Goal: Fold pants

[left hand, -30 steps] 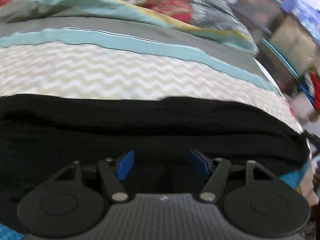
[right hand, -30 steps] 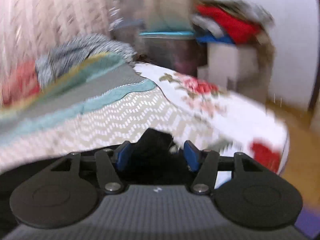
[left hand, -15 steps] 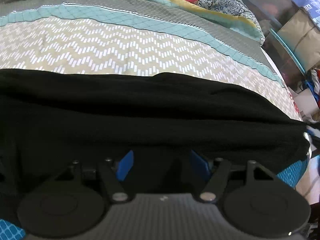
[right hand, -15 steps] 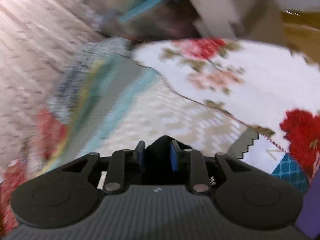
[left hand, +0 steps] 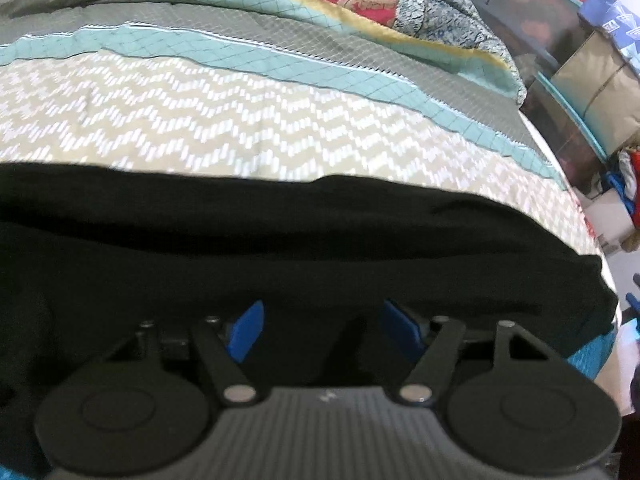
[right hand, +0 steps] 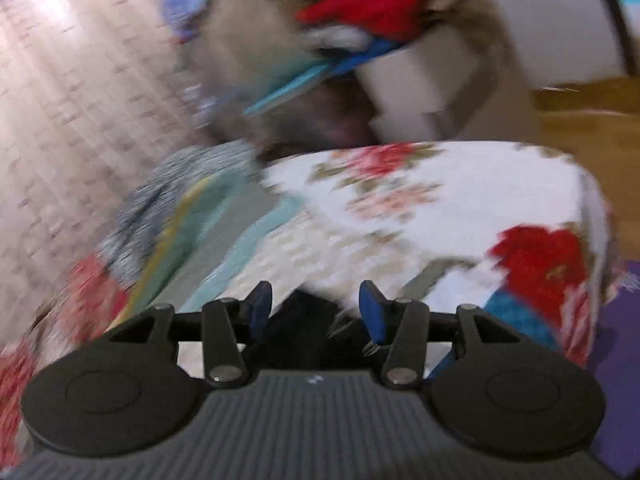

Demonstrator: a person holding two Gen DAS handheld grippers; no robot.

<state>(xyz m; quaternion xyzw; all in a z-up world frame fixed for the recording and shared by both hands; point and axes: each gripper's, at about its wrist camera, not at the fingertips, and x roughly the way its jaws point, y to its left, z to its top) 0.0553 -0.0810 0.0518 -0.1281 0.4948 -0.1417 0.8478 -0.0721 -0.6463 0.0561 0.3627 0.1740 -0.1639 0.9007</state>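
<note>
Left wrist view showed black pants [left hand: 280,248] spread as a wide dark band across the lower half of the picture, running from the left edge to the right side of a bed. Beyond them lay a quilt [left hand: 248,132] with a beige and white zigzag panel, then teal and grey stripes, and a red floral patch at the far top. To the right of the bed stood stacked storage boxes [left hand: 576,92], partly cut off by the frame. The left gripper [left hand: 324,326] sat low over the pants with its blue fingers [left hand: 246,330] standing well apart; dark cloth lay under and between them, but the pads did not press on it. Right wrist view was blurred by motion. At its left was a pale patterned curtain [right hand: 72,112], then the same striped quilt, then a white bedsheet with red flowers [right hand: 460,208] covering the bed's corner, and a wooden floor [right hand: 580,120] at the far right. A heap of clothes on boxes [right hand: 360,24] stood behind the bed. The right gripper [right hand: 314,312] had its jaws parted, having just been opening, and a small peak of the black pants showed in the gap between the blue fingers [right hand: 372,310], apparently free of either pad.
</note>
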